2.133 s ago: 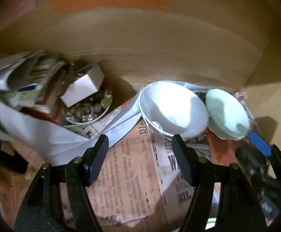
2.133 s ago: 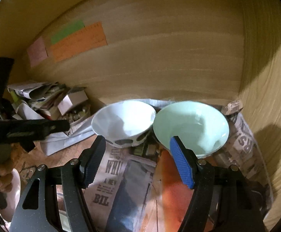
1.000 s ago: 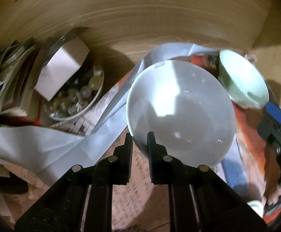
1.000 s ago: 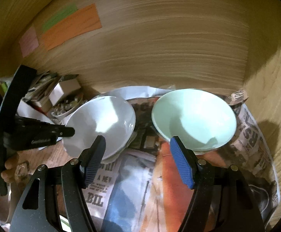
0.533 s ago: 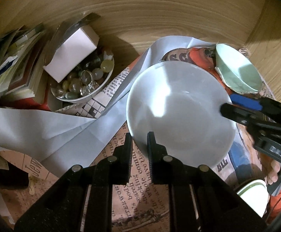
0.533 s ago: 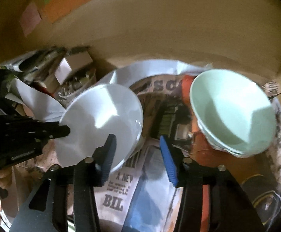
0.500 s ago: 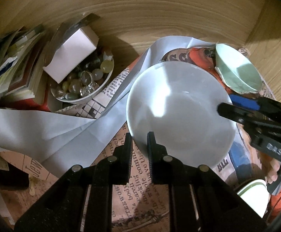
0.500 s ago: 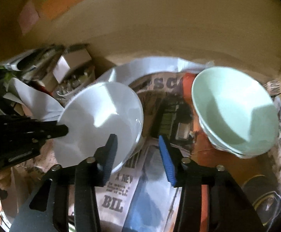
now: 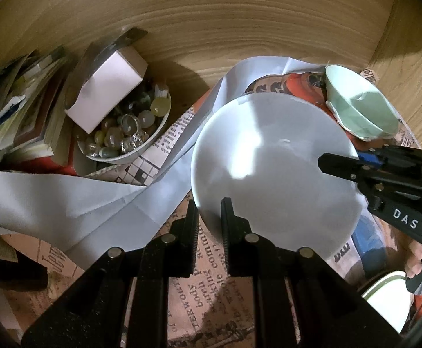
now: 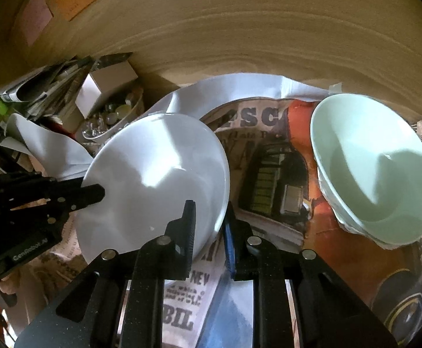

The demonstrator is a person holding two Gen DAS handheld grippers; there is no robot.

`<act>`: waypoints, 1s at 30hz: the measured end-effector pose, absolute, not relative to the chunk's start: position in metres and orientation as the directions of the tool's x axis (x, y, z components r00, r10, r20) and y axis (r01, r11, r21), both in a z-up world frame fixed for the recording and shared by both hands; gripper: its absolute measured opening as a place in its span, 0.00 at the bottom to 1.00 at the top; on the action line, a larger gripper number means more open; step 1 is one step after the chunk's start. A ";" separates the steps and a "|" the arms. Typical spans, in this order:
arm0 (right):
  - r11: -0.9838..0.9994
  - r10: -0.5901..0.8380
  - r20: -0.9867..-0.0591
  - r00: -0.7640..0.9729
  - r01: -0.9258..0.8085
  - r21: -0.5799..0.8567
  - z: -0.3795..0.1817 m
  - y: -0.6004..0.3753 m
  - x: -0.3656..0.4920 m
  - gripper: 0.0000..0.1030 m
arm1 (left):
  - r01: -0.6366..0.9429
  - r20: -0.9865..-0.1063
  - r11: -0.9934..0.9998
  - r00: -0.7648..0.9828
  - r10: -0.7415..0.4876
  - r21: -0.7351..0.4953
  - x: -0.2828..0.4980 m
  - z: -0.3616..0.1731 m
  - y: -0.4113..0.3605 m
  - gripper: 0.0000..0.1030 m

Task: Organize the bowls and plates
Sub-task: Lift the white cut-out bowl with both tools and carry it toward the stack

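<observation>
Left hand-held gripper [image 9: 209, 208]: jaws pinched on the near rim of the white bowl [image 9: 274, 171], one finger inside, one outside the wall. Right hand-held gripper [image 10: 209, 216]: jaws likewise pinched on the same bowl's rim at the opposite side, black finger within, blue-padded finger [image 10: 229, 249] without; in the left wrist view it enters from the right edge, a person's fingers [image 9: 414, 261] on its handle. White bowl: held between the two grippers, tilted, plain inside, lit by a bright patch. Beneath it: newspaper [image 10: 182, 304] spread over the surface, with a loose white paper sheet [image 9: 66, 200] trailing off to the left. Green bowl [image 10: 373, 168]: pale mint, sitting on the newspaper to the right of the white bowl, well apart from it, close to the wooden corner; whether a second bowl is nested under it cannot be told. Small dish [image 9: 124, 133]: far left, filled with glass marbles, a white box [image 9: 106, 98] resting on its rim. Stack of books and papers [image 9: 16, 107]: just beside that dish, at the left edge. White cup with green rim [image 9: 385, 298]: lower right in the left wrist view, partly cut off. Wooden wall [image 10: 240, 29]: behind everything, with pink, green and orange paper notes [image 10: 37, 14] stuck at upper left.
</observation>
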State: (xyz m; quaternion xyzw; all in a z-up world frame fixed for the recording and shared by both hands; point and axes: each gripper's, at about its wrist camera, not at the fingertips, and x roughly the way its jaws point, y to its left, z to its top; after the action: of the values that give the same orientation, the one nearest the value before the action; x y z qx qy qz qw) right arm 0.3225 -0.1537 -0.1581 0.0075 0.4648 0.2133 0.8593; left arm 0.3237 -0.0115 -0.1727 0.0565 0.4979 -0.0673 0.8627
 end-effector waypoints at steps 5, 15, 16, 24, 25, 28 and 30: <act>0.915 0.340 -0.782 0.523 -0.376 0.146 -0.148 -0.146 0.308 0.16 | 0.162 -0.851 0.986 0.523 -0.055 0.036 0.315 -0.164 -0.011 0.13; 0.904 0.386 -0.721 0.575 -0.390 0.173 -0.119 -0.150 0.276 0.16 | 0.150 -0.787 0.988 0.614 -0.057 0.045 0.270 -0.130 -0.009 0.13; 0.904 0.387 -0.715 0.582 -0.393 0.169 -0.116 -0.149 0.271 0.16 | 0.147 -0.781 0.988 0.622 -0.057 0.045 0.265 -0.127 -0.008 0.13; 0.890 0.414 -0.676 0.610 -0.426 0.161 -0.099 -0.137 0.238 0.16 | 0.115 -0.738 0.993 0.672 -0.056 0.030 0.222 -0.110 0.008 0.13; 0.888 0.418 -0.671 0.613 -0.431 0.159 -0.097 -0.135 0.233 0.16 | 0.110 -0.734 0.994 0.677 -0.057 0.025 0.218 -0.109 0.011 0.13; 0.881 0.427 -0.662 0.616 -0.447 0.153 -0.094 -0.128 0.221 0.16 | 0.094 -0.721 0.995 0.691 -0.054 0.015 0.202 -0.106 0.018 0.13; 0.877 0.435 -0.658 0.615 -0.456 0.154 -0.092 -0.123 0.214 0.16 | 0.085 -0.712 0.996 0.700 -0.053 0.010 0.192 -0.103 0.023 0.13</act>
State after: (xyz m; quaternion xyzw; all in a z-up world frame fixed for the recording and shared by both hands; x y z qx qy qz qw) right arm 0.2144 -0.1233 -0.0923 -0.0144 0.3622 0.2478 0.8984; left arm 0.1925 0.0235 -0.1035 0.0207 0.3854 -0.0372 0.9218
